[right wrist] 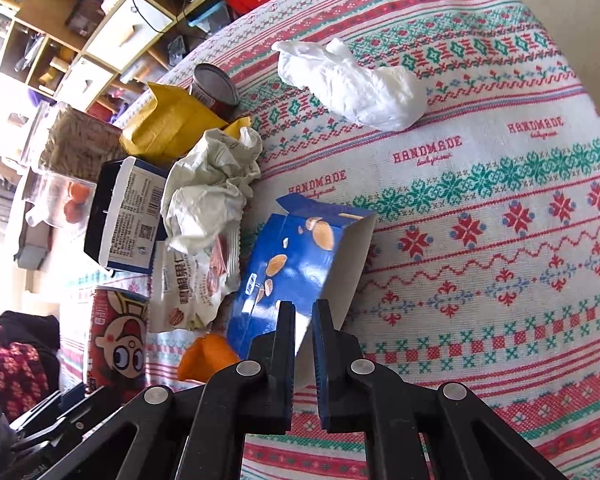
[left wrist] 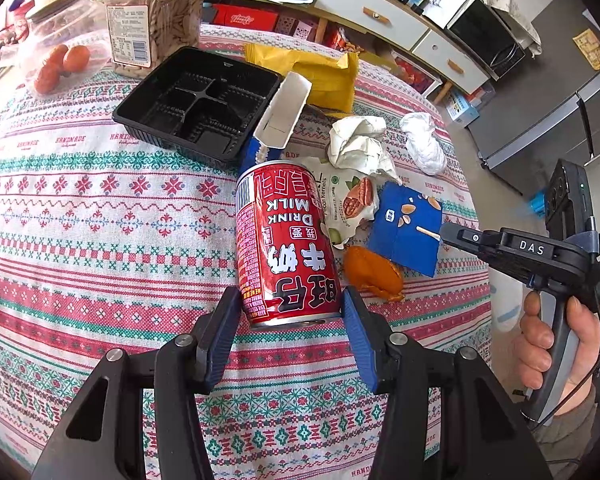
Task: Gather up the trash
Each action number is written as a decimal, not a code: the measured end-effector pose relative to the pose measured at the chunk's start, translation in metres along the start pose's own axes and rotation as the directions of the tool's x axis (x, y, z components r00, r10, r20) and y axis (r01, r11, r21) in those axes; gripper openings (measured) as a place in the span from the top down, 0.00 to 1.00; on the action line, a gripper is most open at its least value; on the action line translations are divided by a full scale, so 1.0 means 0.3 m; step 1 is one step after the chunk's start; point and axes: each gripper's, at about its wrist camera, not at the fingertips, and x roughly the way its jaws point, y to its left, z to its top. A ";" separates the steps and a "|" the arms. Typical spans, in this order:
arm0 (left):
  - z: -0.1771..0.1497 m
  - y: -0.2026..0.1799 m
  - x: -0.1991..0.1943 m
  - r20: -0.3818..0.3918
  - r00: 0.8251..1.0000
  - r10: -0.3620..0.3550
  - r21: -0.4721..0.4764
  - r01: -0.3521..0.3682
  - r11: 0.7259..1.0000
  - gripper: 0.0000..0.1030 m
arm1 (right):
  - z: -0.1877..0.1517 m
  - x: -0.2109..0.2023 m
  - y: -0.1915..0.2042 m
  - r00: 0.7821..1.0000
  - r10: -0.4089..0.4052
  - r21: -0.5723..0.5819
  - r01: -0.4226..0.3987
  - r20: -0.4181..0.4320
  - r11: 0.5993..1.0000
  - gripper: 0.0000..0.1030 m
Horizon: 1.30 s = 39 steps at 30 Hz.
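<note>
Left gripper [left wrist: 292,312] has its fingers [left wrist: 224,328] spread wide around the bottom end of the red milk can [left wrist: 286,240], which lies on its side on the patterned counter [left wrist: 100,220]; can't tell if the pads actually touch it. Right gripper [right wrist: 303,320] has its fingers narrowed down on the edge of the blue carton [right wrist: 300,260]. The rest of the trash sits toward the counter's far edge: crumpled paper [left wrist: 358,142], white tissue [left wrist: 422,142], black tray [left wrist: 198,102], yellow wrapper [left wrist: 320,76].
</note>
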 end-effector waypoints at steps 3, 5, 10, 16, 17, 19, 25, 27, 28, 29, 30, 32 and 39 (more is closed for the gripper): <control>-0.003 0.001 0.002 -0.004 1.000 -0.002 0.000 0.002 1.000 0.48 | -0.003 0.017 -0.015 0.998 0.055 0.029 -0.054 -0.025 0.998 0.88; -0.002 0.004 0.002 -0.004 1.000 -0.001 -0.003 0.001 1.000 0.48 | -0.008 0.043 -0.024 0.999 0.019 0.068 -0.017 -0.035 0.998 0.68; -0.010 0.013 -0.014 0.006 1.000 -0.001 0.003 0.001 1.000 0.48 | -0.015 0.037 -0.091 0.997 0.075 0.174 -0.068 -0.032 0.982 0.65; -0.005 0.005 -0.004 0.000 1.000 -0.001 0.016 0.001 1.000 0.48 | -0.015 0.069 -0.079 0.997 0.073 0.174 -0.067 -0.029 0.983 0.70; -0.006 0.004 -0.003 -0.002 1.000 -0.002 0.019 0.002 1.000 0.48 | -0.013 0.071 -0.070 0.997 0.077 0.171 -0.071 -0.030 0.983 0.72; -0.007 0.004 -0.002 -0.001 1.000 -0.001 0.024 0.001 1.000 0.48 | -0.012 0.064 -0.046 0.997 0.078 0.150 -0.074 -0.022 0.986 0.79; -0.008 -0.001 -0.007 0.001 1.000 -0.002 0.017 0.001 1.000 0.48 | -0.012 0.051 0.012 0.998 0.054 0.093 -0.052 -0.017 0.994 0.94; -0.013 -0.019 -0.021 0.005 1.000 0.000 0.026 0.000 1.000 0.48 | -0.013 0.016 0.037 0.999 0.046 0.063 -0.045 -0.012 0.997 0.95; -0.016 -0.033 -0.028 0.009 1.000 0.004 0.036 -0.005 0.999 0.48 | -0.021 -0.007 0.045 1.000 0.031 0.038 -0.030 -0.007 0.999 0.95; -0.020 -0.045 -0.035 0.012 1.000 0.010 0.045 -0.011 0.999 0.48 | -0.028 -0.029 0.059 1.000 0.000 0.006 0.000 0.001 1.000 0.95; -0.025 -0.057 -0.042 0.016 1.000 0.014 0.054 -0.014 0.998 0.48 | -0.036 -0.047 0.071 0.999 -0.032 -0.028 0.032 0.010 0.999 0.95; -0.036 -0.085 -0.045 0.015 1.000 0.019 0.071 -0.020 0.997 0.48 | -0.058 -0.072 0.080 0.995 -0.095 -0.083 0.096 0.017 0.992 0.95; -0.060 -0.153 0.005 -0.017 1.000 0.008 0.098 -0.006 0.995 0.48 | -0.076 -0.075 -0.026 1.000 -0.009 -0.039 0.009 -0.014 0.999 0.90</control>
